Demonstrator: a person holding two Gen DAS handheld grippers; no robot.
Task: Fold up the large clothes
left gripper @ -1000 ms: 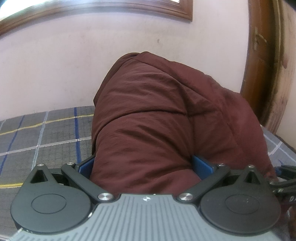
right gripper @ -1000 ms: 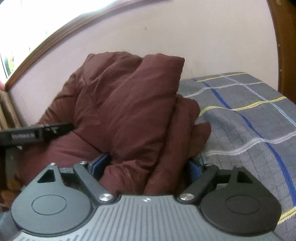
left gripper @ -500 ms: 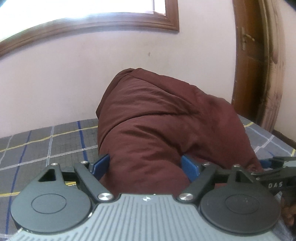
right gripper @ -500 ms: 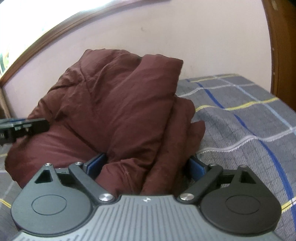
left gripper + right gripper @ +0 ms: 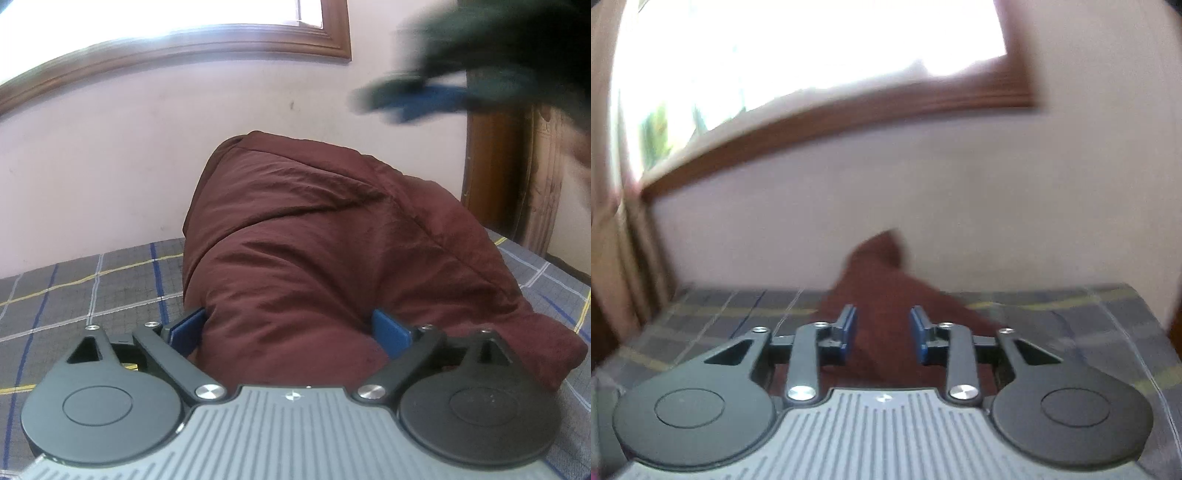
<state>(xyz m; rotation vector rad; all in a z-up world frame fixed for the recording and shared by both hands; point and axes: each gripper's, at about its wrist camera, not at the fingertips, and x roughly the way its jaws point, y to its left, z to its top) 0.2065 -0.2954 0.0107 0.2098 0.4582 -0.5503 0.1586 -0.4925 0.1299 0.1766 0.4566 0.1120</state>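
Left wrist view: the left claw (image 5: 290, 330) stands wide, its jaws opening, with a thick roll of the maroon padded garment (image 5: 332, 251) filling the gap between the two blue pads (image 5: 188, 328). The fabric lies against both pads; whether they press on it cannot be told. The garment is bunched in a tall mound on the bed (image 5: 85, 291), which carries a grey plaid sheet with blue, yellow and white lines. The mound sits near the pale wall (image 5: 129, 155) behind the bed. A wooden window frame (image 5: 207, 44) runs along the wall above the garment, and a wooden door frame (image 5: 495, 173) stands to the garment's right. Above and to the right of the garment, the right claw (image 5: 413, 99) appears as a dark blurred shape with blue pads, clear of the fabric.

Right wrist view: the picture is motion-blurred. The right claw (image 5: 882, 332) has its jaws closing, set narrow but with a gap visible between the pads. The maroon garment (image 5: 882, 288) shows beyond and below the pads, lying on the bed (image 5: 1071, 325); the pads do not appear to grip it. The window frame (image 5: 849, 122) crosses the wall above the garment.
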